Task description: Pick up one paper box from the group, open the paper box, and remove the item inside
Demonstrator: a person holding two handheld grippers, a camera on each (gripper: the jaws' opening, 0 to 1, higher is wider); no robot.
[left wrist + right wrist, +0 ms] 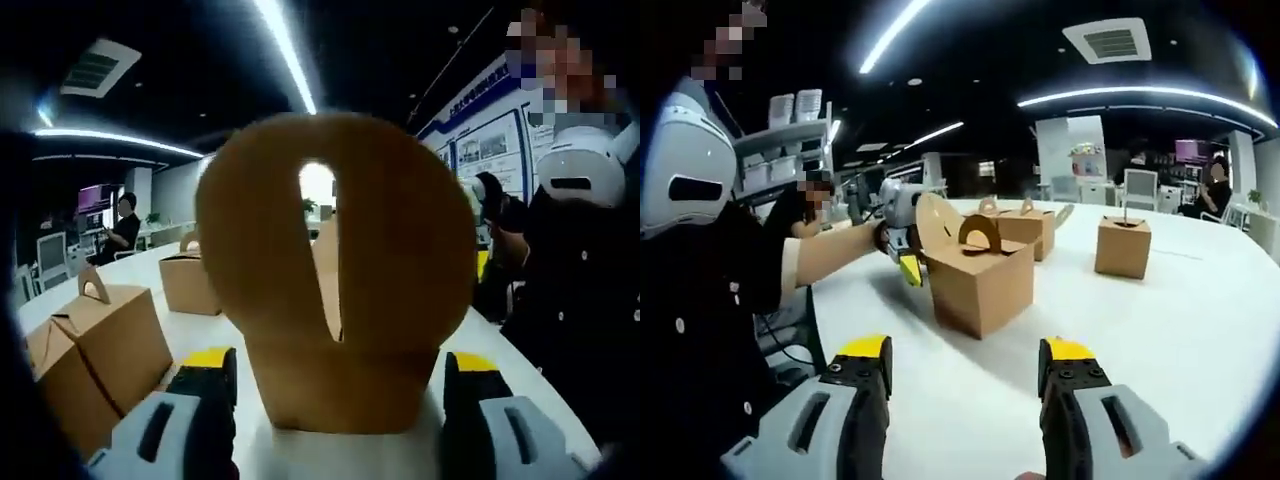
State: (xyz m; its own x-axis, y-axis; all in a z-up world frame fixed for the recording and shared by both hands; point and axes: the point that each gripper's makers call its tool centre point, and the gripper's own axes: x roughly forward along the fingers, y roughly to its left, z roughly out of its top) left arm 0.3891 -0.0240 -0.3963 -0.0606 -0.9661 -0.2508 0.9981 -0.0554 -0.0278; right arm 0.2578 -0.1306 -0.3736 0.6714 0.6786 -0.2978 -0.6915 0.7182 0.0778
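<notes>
A brown paper box (980, 285) stands on the white table (1180, 330) with its top flaps raised. One handle flap (340, 270), with a slot cut through it, faces the camera of the left gripper view at close range. My left gripper (340, 365) has its jaws wide apart on either side of that flap's base. In the right gripper view the left gripper (902, 240) sits at the box's left top edge, by the raised flap (935, 225). My right gripper (965, 365) hangs open over bare table in front of the box, holding nothing.
More shut paper boxes stand around: two at the left (100, 345) (190, 280), one alone (1123, 245) and a pair behind (1025, 225). The person's dark sleeve (710, 330) is on the left. A seated person (1215, 185) is far back, past chairs (1140, 185).
</notes>
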